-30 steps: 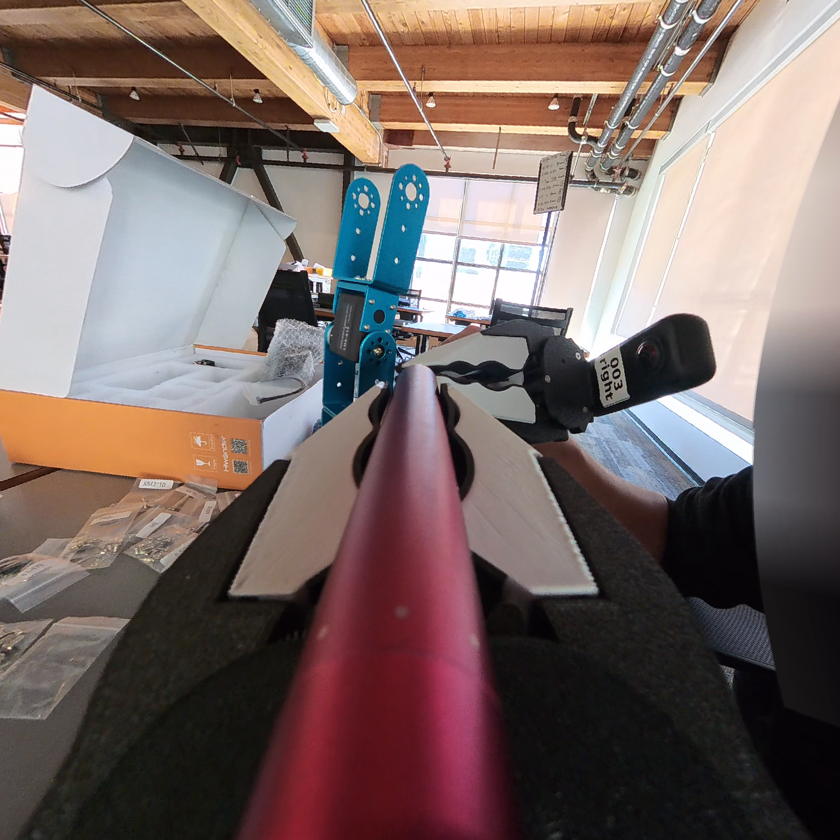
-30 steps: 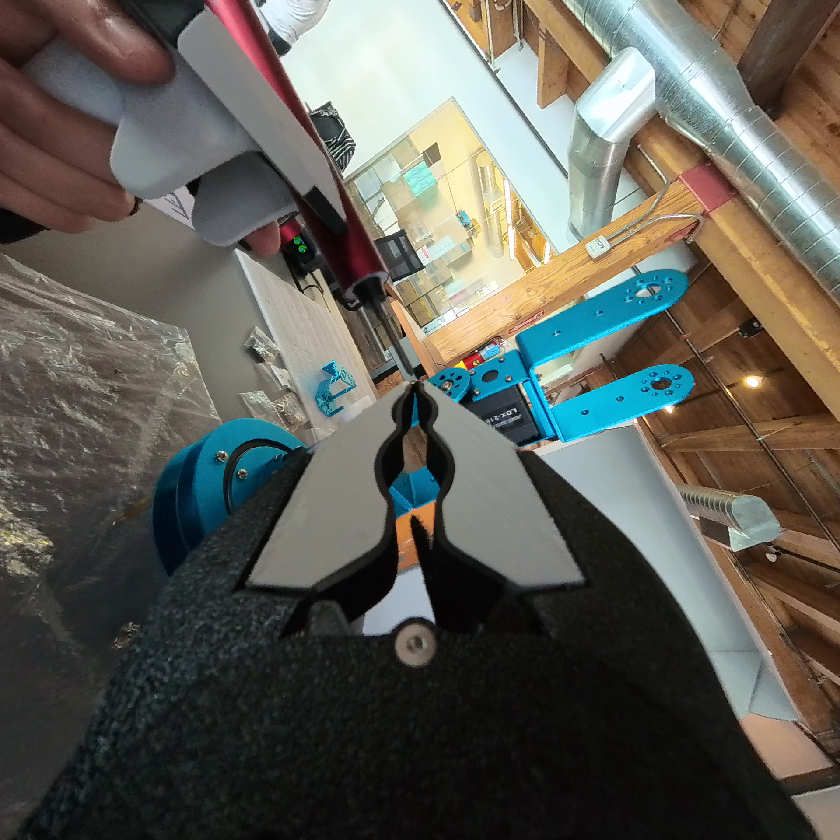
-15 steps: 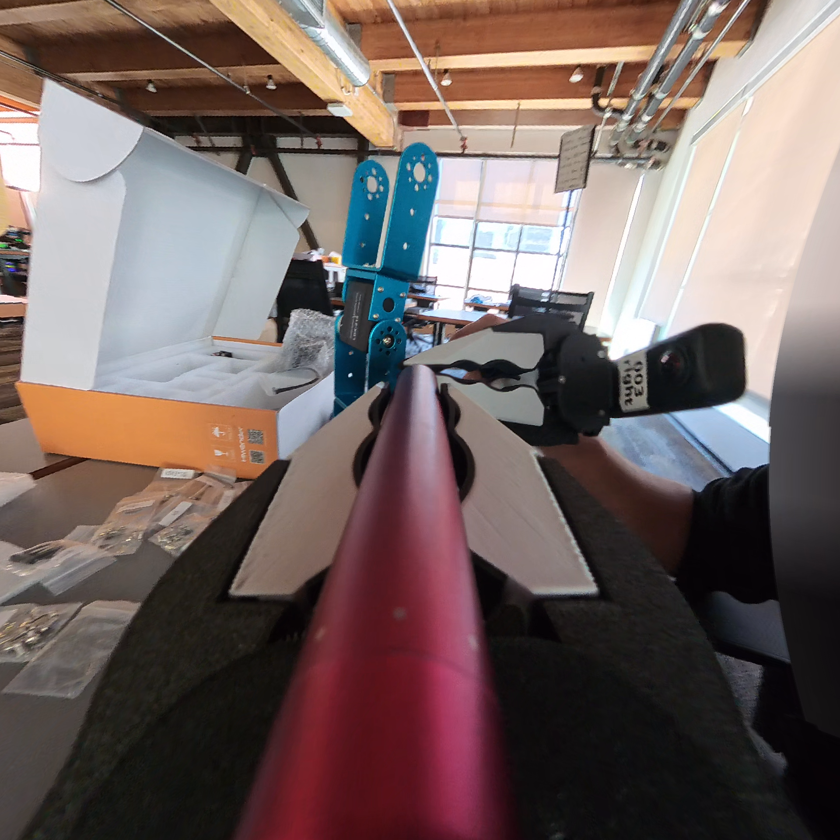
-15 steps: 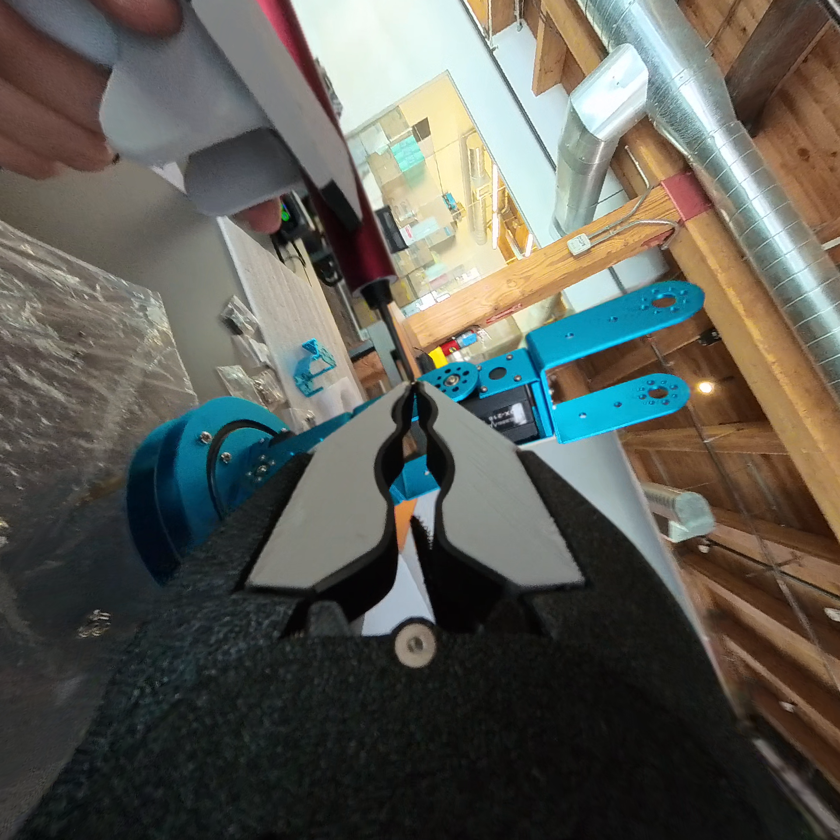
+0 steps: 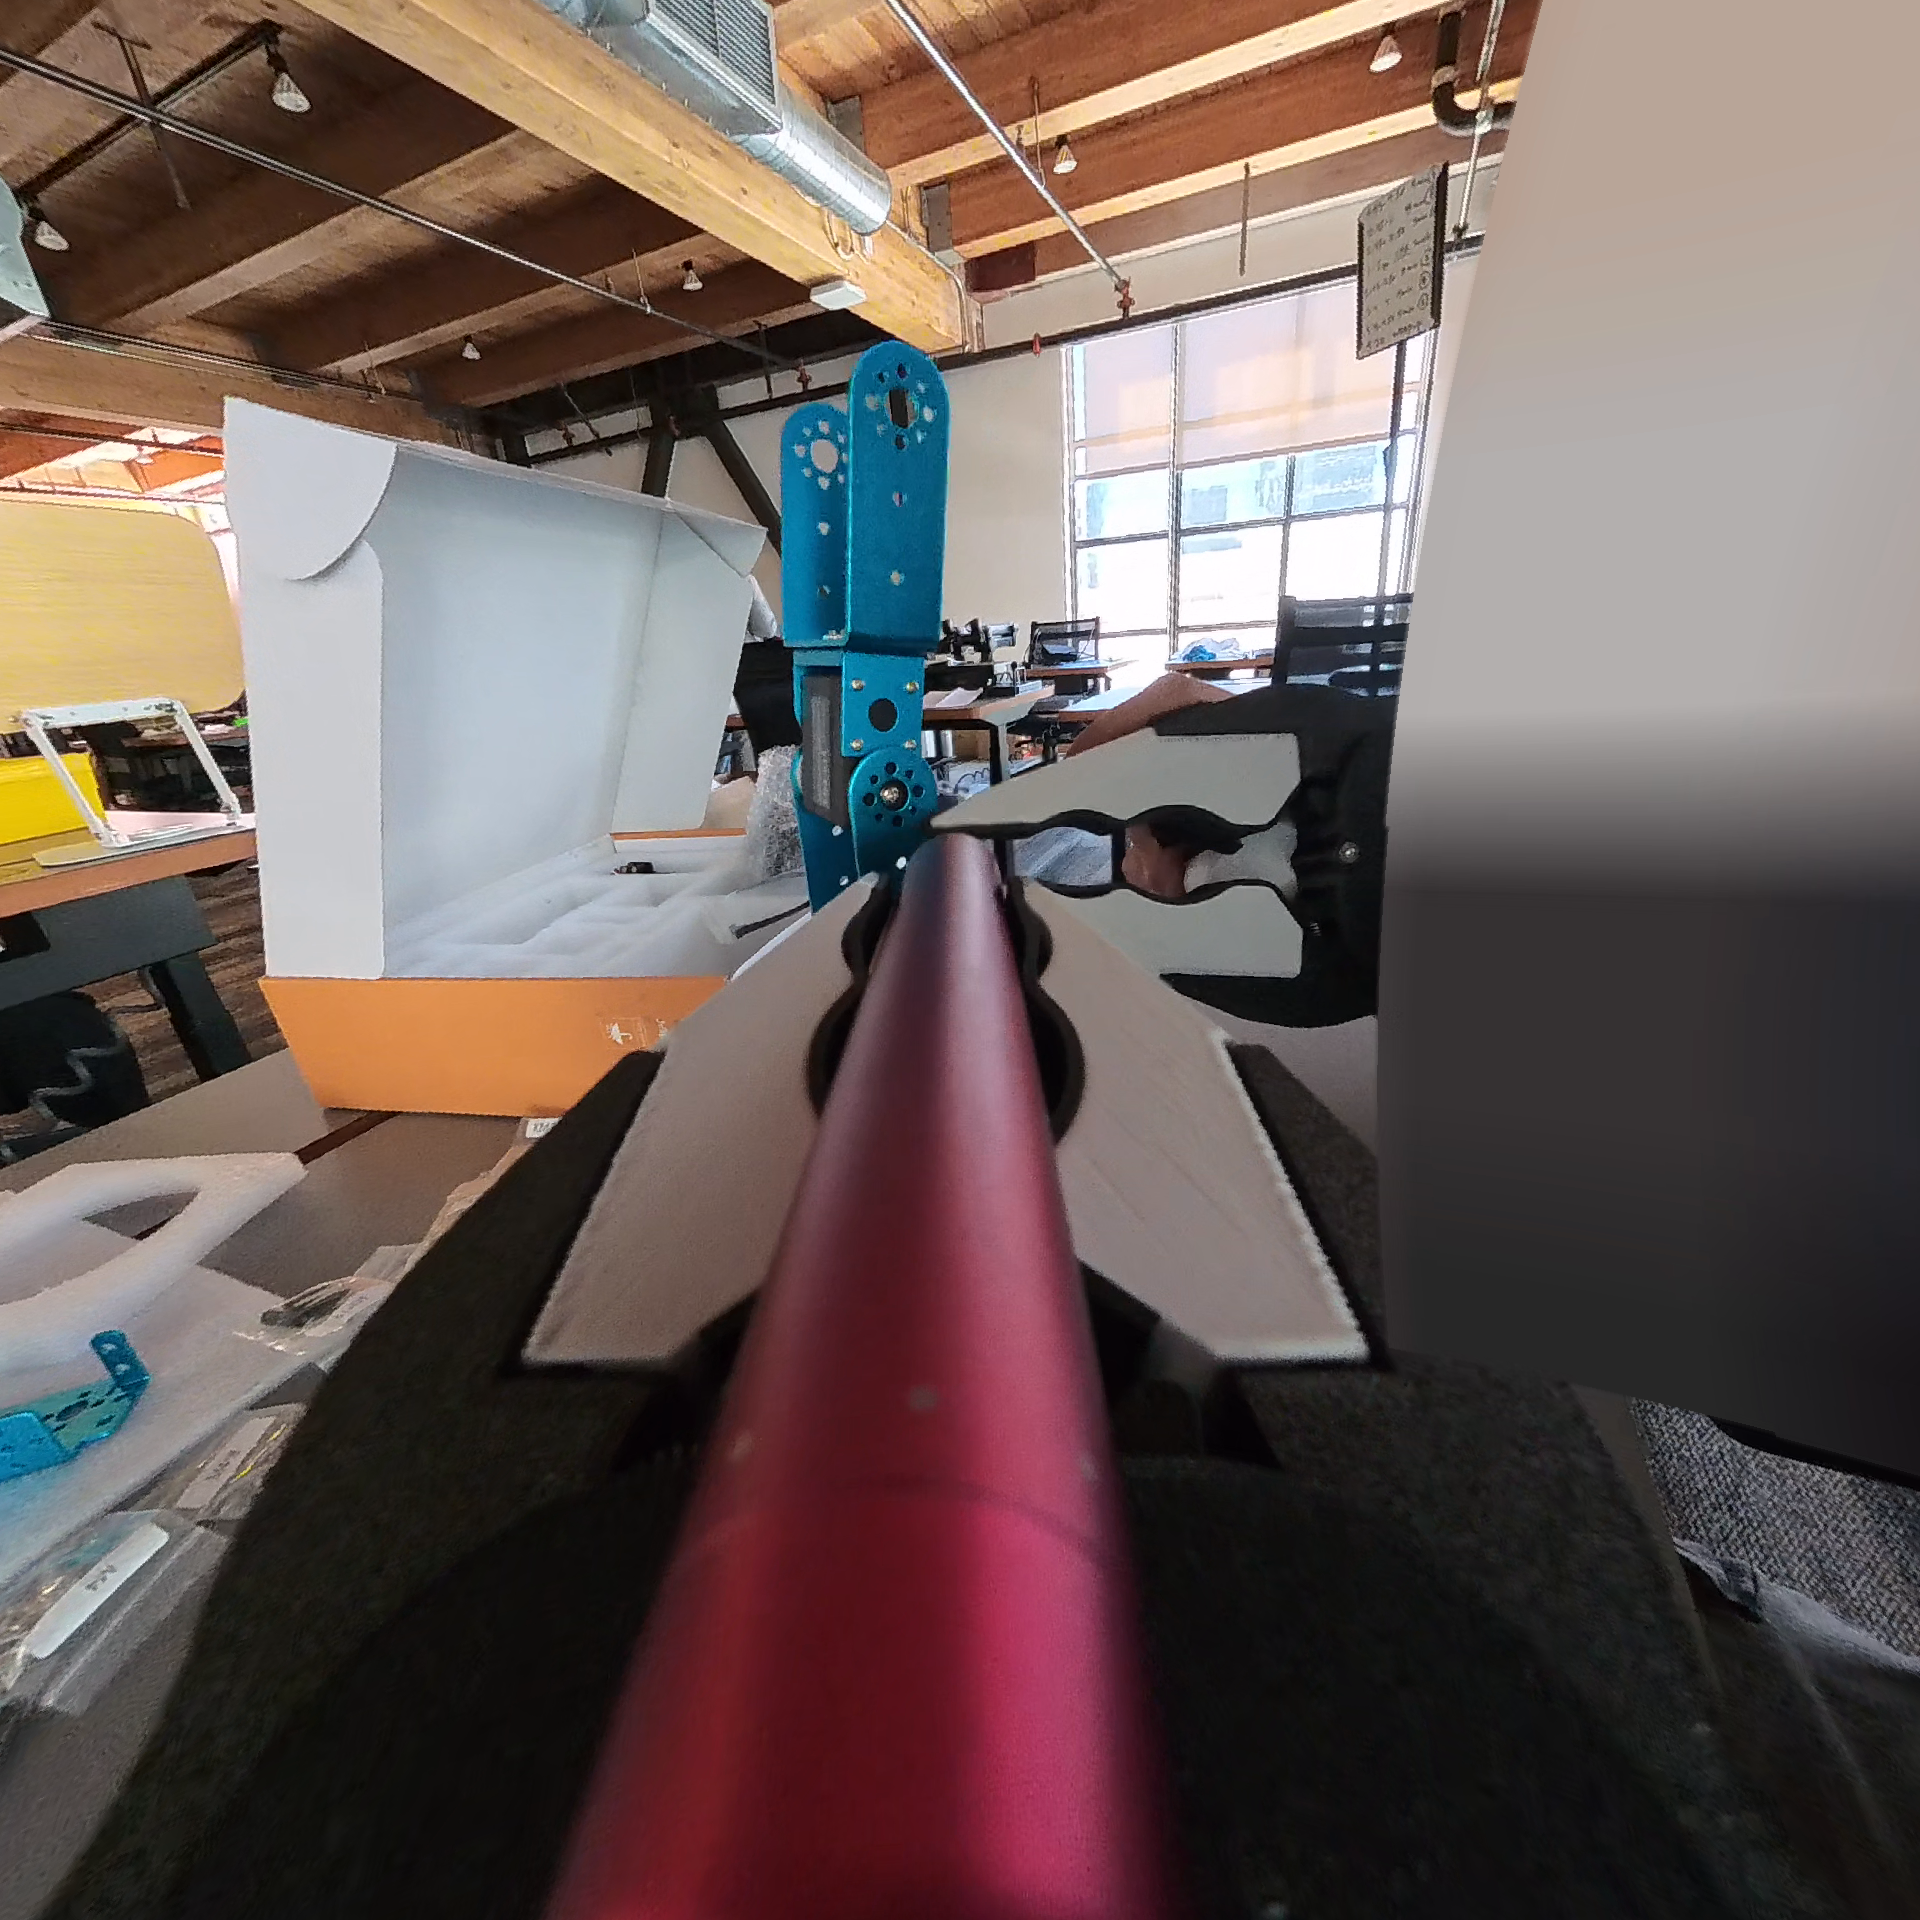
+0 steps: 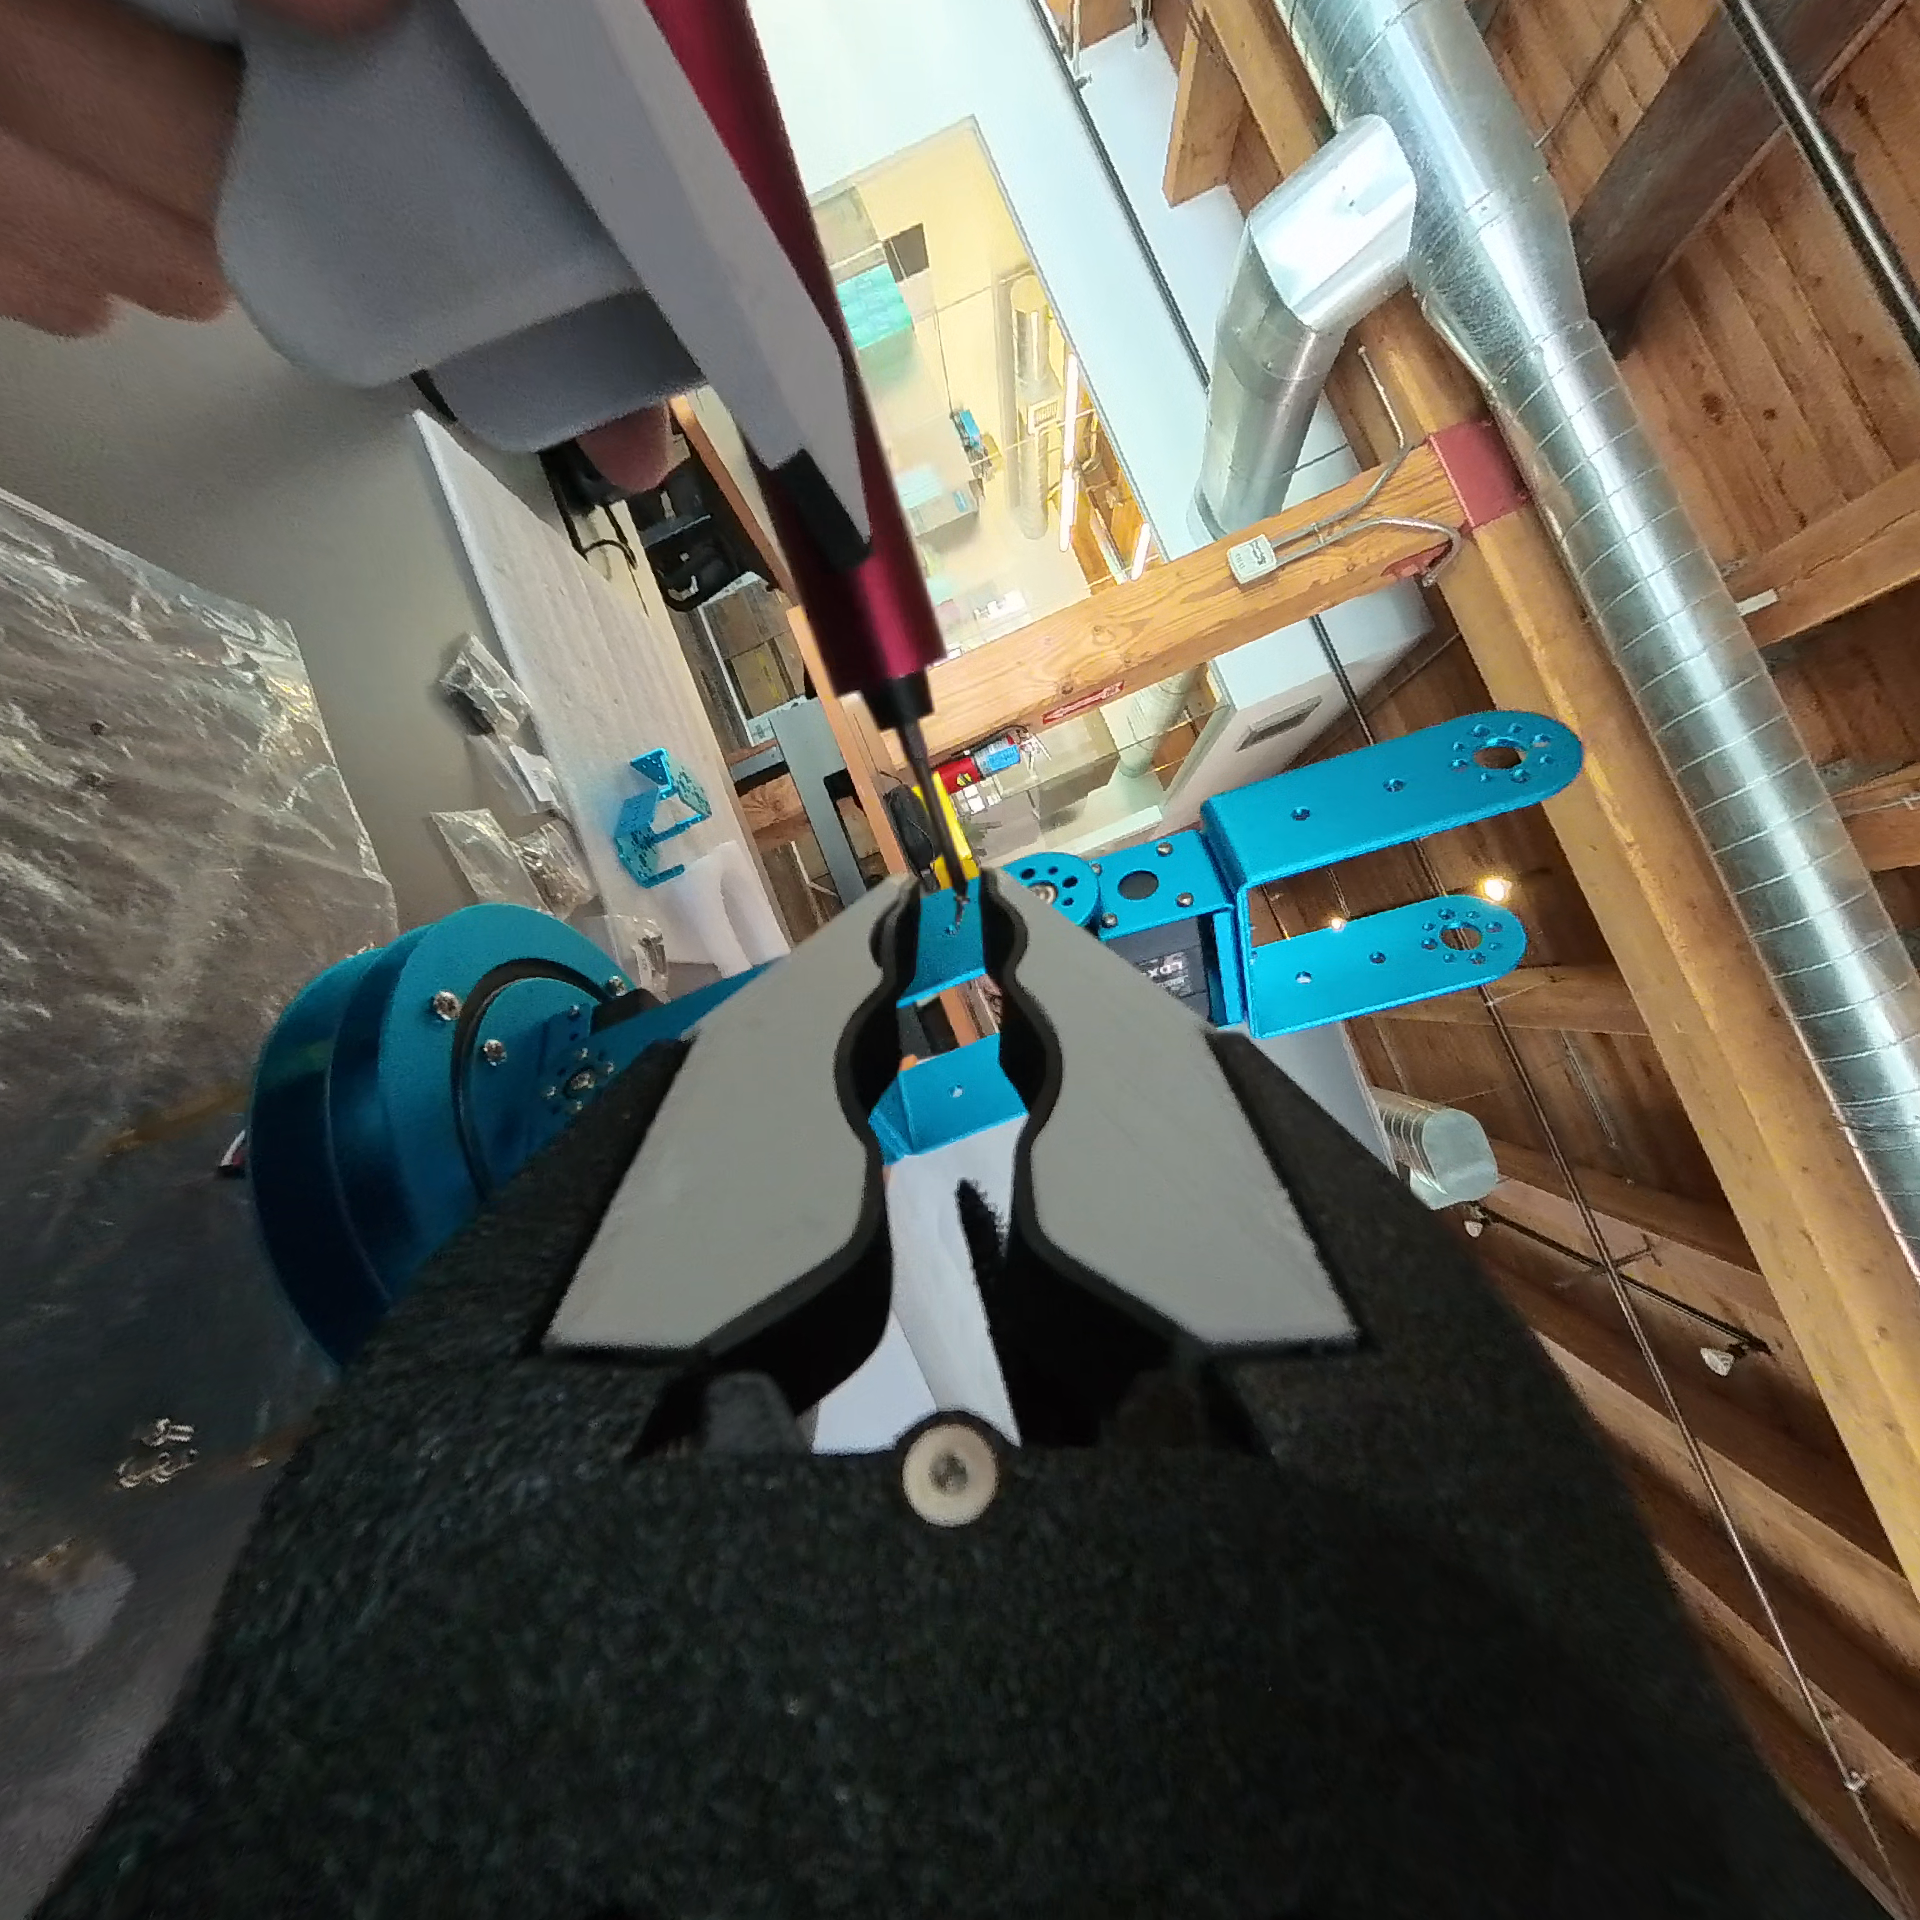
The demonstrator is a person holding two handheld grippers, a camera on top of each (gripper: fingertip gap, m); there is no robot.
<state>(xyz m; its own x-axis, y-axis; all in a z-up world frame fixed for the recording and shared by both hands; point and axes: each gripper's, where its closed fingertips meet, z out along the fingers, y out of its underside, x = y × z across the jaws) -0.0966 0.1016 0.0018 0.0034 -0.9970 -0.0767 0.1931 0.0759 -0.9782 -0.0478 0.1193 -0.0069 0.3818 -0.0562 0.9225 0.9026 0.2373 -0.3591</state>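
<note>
The left tongs (image 5: 951, 883) are clamped shut on a red screwdriver (image 5: 914, 1351), whose barrel runs straight out between the two pale fingers (image 5: 686, 1174). In the right wrist view its thin dark bit (image 6: 935, 821) comes down to the tips of the right tongs (image 6: 940, 894) and touches a small blue bracket (image 6: 940, 940) there. The right tongs are narrowly parted, tips close on either side of that bracket; whether they actually pinch it cannot be told.

The bracket belongs to a blue robot-arm assembly (image 6: 1299, 935) that stands on a round blue base (image 6: 416, 1101) on the grey bench (image 6: 156, 436). Its forked upper plates (image 5: 883, 520) rise upright just beyond the left tongs.

Toward the far left of the bench stands an open white carton with orange sides (image 5: 488, 1023), its lid (image 5: 468, 675) raised and white foam trays inside. Nearer the front left edge lie a white foam piece (image 5: 94, 1236), a loose blue bracket (image 5: 62, 1413) and small labelled bags of hardware (image 5: 94, 1579).

There is writing on the carton's side, the bag labels, a servo face on the arm and a hanging sheet near the window (image 5: 1397, 260).
</note>
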